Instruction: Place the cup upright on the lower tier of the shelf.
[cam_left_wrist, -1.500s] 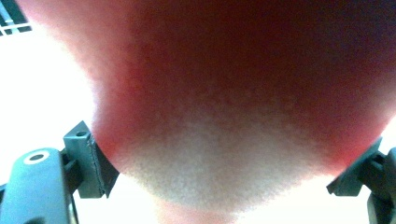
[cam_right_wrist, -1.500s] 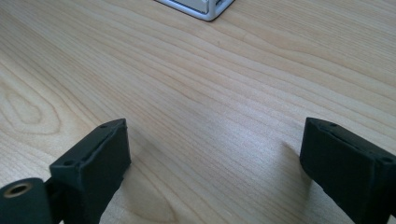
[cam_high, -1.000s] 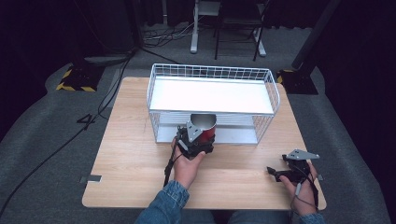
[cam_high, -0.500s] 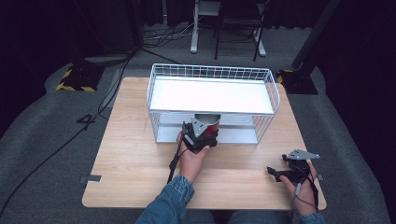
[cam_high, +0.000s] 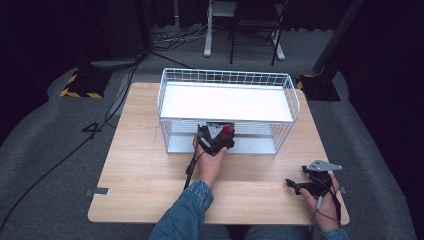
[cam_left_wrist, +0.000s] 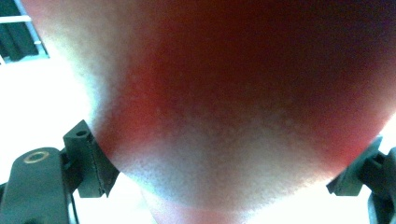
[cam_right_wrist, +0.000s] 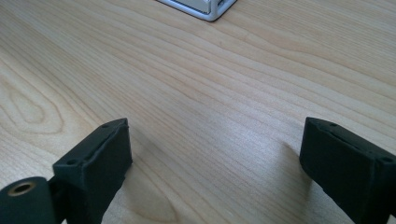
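Bare table (cam_high: 145, 165) is left open in front of the wire rack (cam_high: 227, 87). The rack's lower opening is blocked midway by the left gripper (cam_high: 216, 136), its jaws spanned by a red object (cam_left_wrist: 243, 107).

A wooden table (cam_high: 140, 165) fills the middle of the frame, with a white wire rack (cam_high: 227, 102) standing on its far half. At centre, the left gripper (cam_high: 216, 136) reaches into the rack's lower tier, something red at its tip. At lower right, the right gripper (cam_high: 312, 181) rests near the table's edge, well apart from the rack.
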